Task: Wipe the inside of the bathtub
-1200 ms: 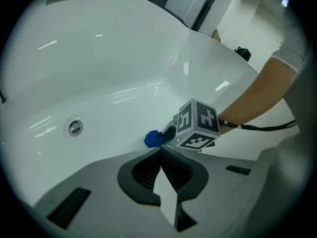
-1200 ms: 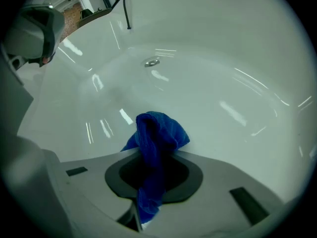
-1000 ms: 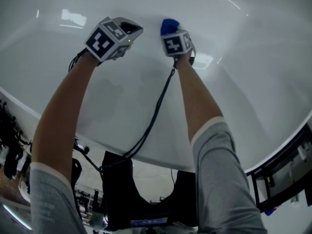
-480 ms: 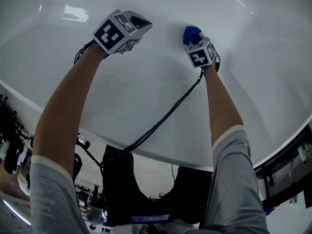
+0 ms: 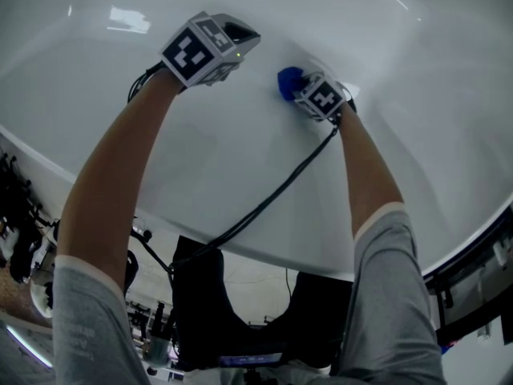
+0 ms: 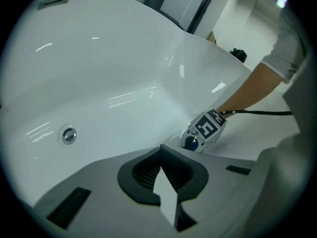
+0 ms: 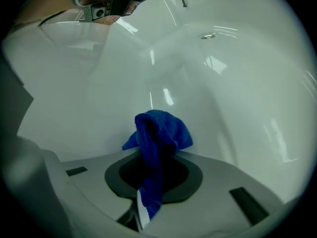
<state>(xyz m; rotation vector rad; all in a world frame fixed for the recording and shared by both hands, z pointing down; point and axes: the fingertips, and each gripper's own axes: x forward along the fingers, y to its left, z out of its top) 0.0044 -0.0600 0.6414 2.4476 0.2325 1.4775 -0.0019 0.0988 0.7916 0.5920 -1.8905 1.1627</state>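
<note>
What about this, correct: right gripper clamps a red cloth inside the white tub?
No, the colour is wrong: the cloth is blue, not red, as the right gripper view shows. The right gripper does clamp it inside the white tub.

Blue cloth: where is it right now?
In the head view the blue cloth is just right of centre, pinched in the right gripper, against the bathtub wall, beside the left gripper.

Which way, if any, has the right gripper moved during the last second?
Yes. The right gripper, shut on the blue cloth, has slid rightward, toward the bathtub rim nearest the person.
</note>
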